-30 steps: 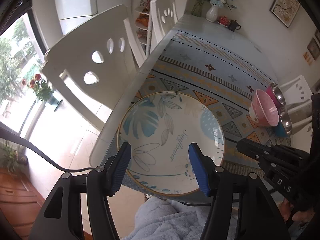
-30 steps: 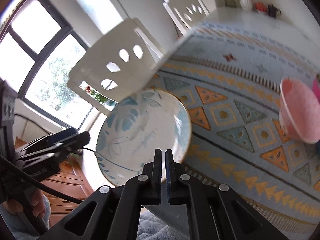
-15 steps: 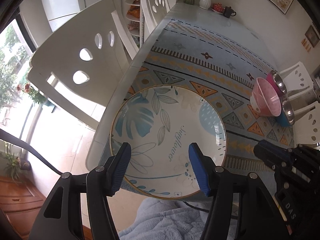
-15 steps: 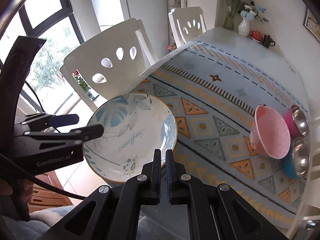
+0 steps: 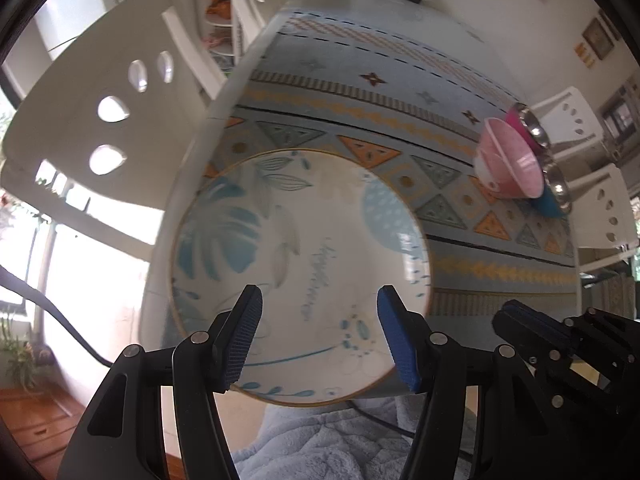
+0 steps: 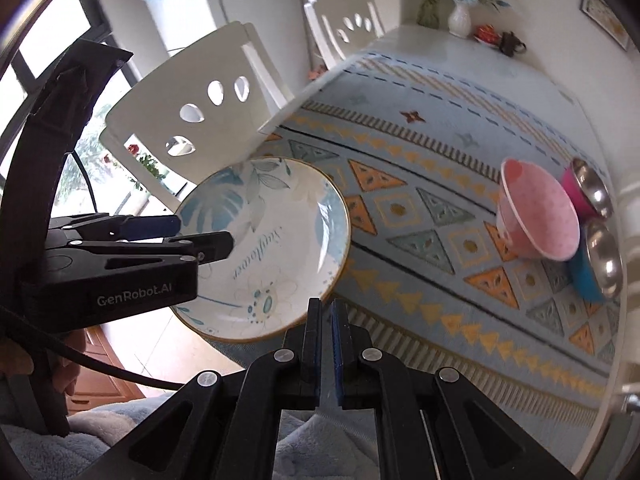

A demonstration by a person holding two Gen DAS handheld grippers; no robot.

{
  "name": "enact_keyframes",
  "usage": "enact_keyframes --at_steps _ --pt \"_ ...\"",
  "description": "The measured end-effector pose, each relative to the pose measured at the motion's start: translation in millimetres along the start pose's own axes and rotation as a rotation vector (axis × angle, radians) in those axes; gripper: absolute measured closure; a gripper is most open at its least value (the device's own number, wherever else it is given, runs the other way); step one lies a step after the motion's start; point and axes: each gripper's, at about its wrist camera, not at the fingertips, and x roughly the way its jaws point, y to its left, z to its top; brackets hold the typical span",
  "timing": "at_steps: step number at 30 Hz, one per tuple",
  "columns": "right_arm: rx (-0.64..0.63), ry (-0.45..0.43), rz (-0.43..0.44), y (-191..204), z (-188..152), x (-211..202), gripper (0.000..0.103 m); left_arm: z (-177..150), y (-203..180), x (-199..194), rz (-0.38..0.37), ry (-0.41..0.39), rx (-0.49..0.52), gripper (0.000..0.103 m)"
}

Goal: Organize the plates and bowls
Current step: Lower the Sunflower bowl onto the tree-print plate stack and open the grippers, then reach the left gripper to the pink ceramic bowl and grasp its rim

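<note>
A white plate with blue leaf print lies at the near corner of the table; it also shows in the right wrist view. My left gripper is open, its blue pads hovering over the plate's near rim; it also shows in the right wrist view. My right gripper is shut and empty, just right of the plate's near edge. A pink bowl lies tipped at the right, next to a magenta steel-lined bowl and a blue steel-lined bowl.
A patterned blue cloth covers the table. White chairs stand along the left side and others at the right. A vase and a teapot stand at the far end.
Both grippers have shifted a little over the plate and the views have tilted. The left gripper stays open and the right stays shut. The plate has not moved.
</note>
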Motion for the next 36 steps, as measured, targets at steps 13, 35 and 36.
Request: enact_keyframes --at_steps 13,35,36 --pt "0.261 -0.031 -0.068 -91 -28 -24 0.099 23 -103 24 -0.133 0.024 0.159 0.045" --pt "0.498 0.008 0.367 -287 -15 28 0.072 106 -193 104 -0.064 -0.06 -0.034 0.049" --pt "0.508 0.005 0.384 -292 -11 33 0.072 108 -195 106 -0.047 -0.067 -0.033 0.049"
